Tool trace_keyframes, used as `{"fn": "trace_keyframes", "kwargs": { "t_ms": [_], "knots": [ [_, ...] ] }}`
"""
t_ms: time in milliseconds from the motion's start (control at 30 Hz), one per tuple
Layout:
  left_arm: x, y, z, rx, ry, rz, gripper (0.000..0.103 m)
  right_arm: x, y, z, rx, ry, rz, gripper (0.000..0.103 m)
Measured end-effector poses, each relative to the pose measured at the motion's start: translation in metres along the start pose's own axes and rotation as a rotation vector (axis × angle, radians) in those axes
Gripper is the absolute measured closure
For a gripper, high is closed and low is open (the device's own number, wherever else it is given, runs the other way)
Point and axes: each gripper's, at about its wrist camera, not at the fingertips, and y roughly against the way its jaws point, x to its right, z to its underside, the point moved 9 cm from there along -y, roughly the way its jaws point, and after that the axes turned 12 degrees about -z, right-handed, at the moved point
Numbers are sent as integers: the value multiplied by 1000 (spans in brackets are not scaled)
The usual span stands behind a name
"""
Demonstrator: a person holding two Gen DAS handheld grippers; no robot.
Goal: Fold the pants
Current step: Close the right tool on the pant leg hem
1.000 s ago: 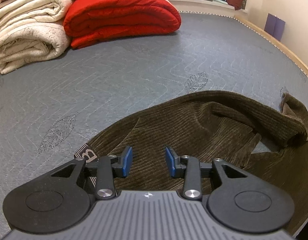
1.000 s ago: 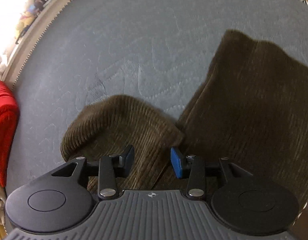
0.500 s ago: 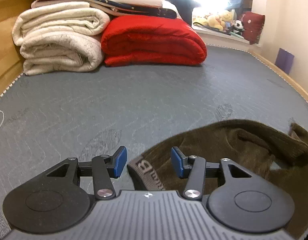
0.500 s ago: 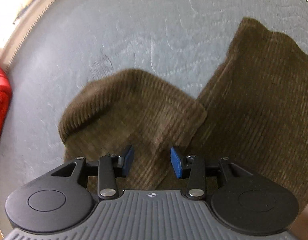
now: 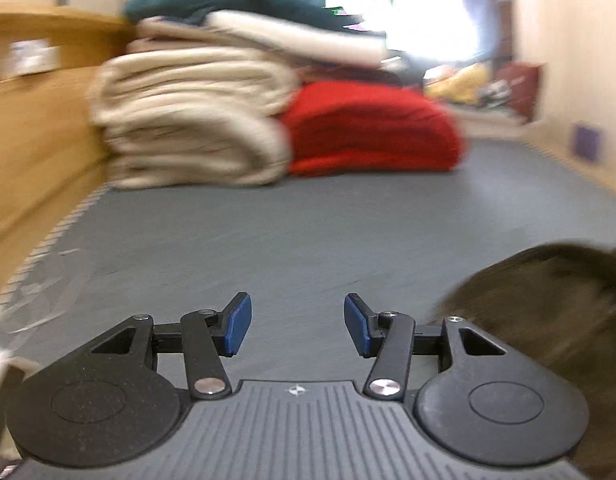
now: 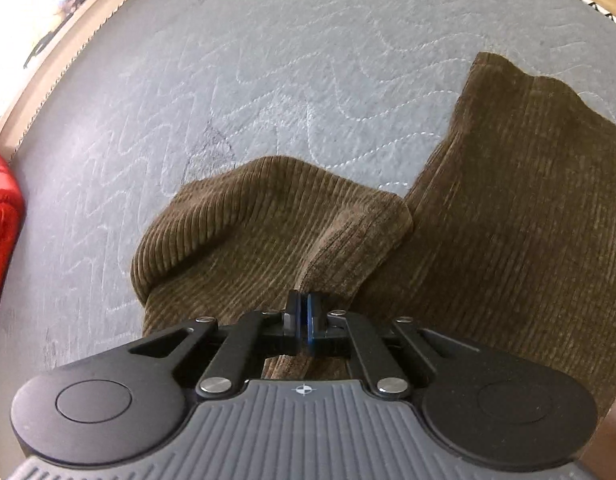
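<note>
The brown corduroy pants [image 6: 508,220] lie on the grey quilted mattress [image 6: 228,60], with one leg [image 6: 268,220] doubled back to the left. My right gripper [image 6: 304,308] points steeply down, shut on a pinched ridge of that leg's fabric. In the blurred left wrist view the pants [image 5: 548,300] show only at the lower right edge. My left gripper [image 5: 298,316] hovers over bare mattress [image 5: 308,232] to the left of them. Its jaws are opening and nothing is between them.
A stack of cream blankets [image 5: 188,128] and a folded red blanket [image 5: 368,128] sit at the far end of the mattress. A wooden board [image 5: 28,140] runs along the left side. The wooden bed frame [image 6: 68,40] borders the mattress, and the red blanket [image 6: 0,208] shows at the left.
My left gripper swung left off the pants' waistband onto bare mattress and its jaws widened. My right gripper closed on the folded leg's fabric.
</note>
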Motion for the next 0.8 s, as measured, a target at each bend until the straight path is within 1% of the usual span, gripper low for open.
{"fn": "trace_keyframes", "kwargs": {
  "t_ms": [67, 100, 167, 267, 400, 467, 533, 667, 733, 800],
  "knots": [
    [-44, -8, 22, 10, -29, -133, 46, -1, 0, 1, -25, 23, -7, 101],
    [-65, -10, 33, 12, -29, -188, 46, -3, 1, 1, -37, 42, -14, 101],
    [-102, -17, 50, -5, 14, -255, 46, -5, 5, 3, -50, 75, -21, 100],
    [-138, -28, 66, -26, 56, -327, 46, -5, 11, 3, -52, 78, -33, 100],
    [-164, -50, 85, -91, 102, -337, 46, -3, 17, 6, -52, 81, -22, 100],
    [-170, -55, 87, -99, 124, -336, 46, -4, 19, 10, -58, 87, -22, 100],
    [-171, -60, 92, -116, 126, -329, 46, -8, 21, 14, -65, 118, -24, 100],
    [-164, -65, 117, -205, 167, -255, 46, -5, 24, 15, -75, 164, -17, 100],
    [-152, -59, 120, -218, 153, -209, 46, 1, 26, 14, -80, 160, 0, 100],
    [-132, -53, 113, -229, 143, -125, 46, 3, 27, 11, -77, 150, -8, 100]
  ]
}}
